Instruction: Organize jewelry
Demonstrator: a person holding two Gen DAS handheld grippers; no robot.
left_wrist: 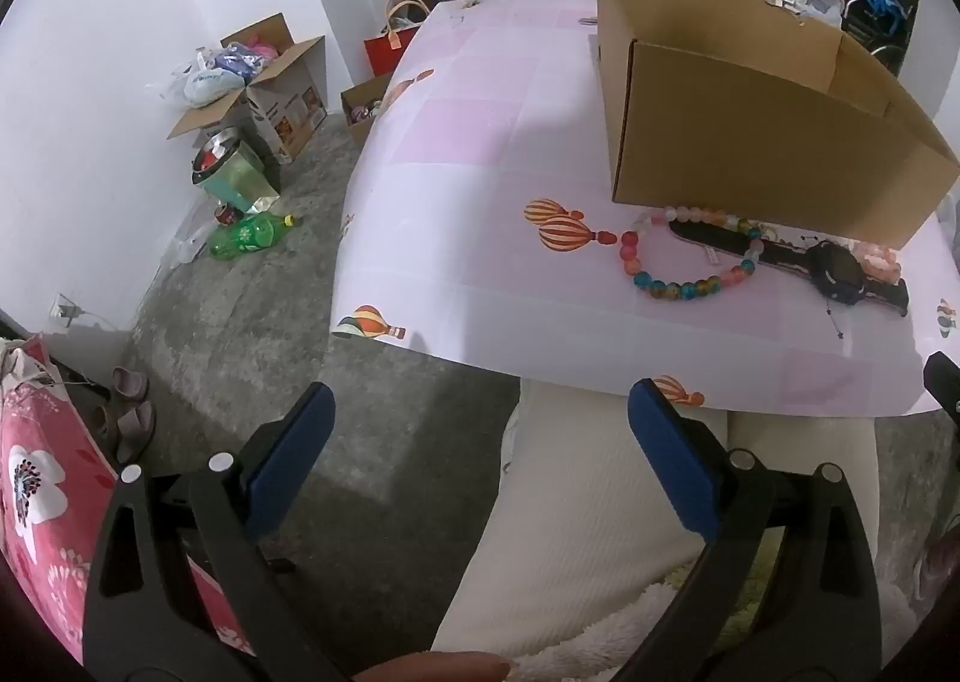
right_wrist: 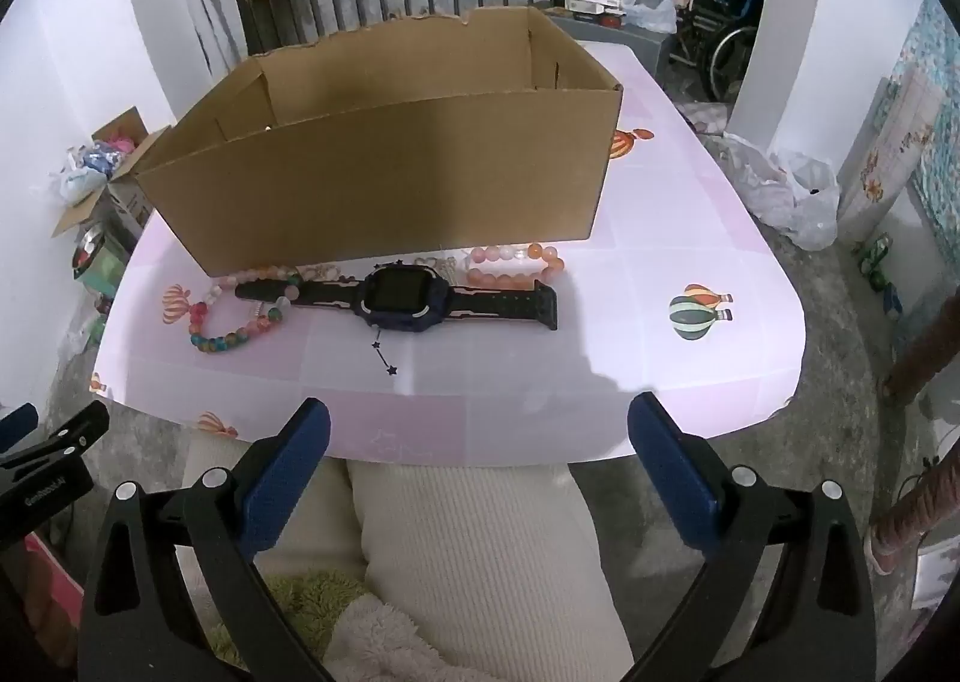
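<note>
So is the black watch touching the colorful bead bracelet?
Touching. In the right wrist view the watch has its strap end lying across the colorful bead bracelet, over its beads.

Watch [right_wrist: 396, 299] and bracelets [right_wrist: 237, 316] on table [right_wrist: 600, 382] before box [right_wrist: 384, 178]

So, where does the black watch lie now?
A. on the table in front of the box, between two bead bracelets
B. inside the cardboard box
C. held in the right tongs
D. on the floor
A: the watch lies flat on the table before the cardboard box, with the multicoloured bracelet at one end and the orange bracelet at the other.
</note>
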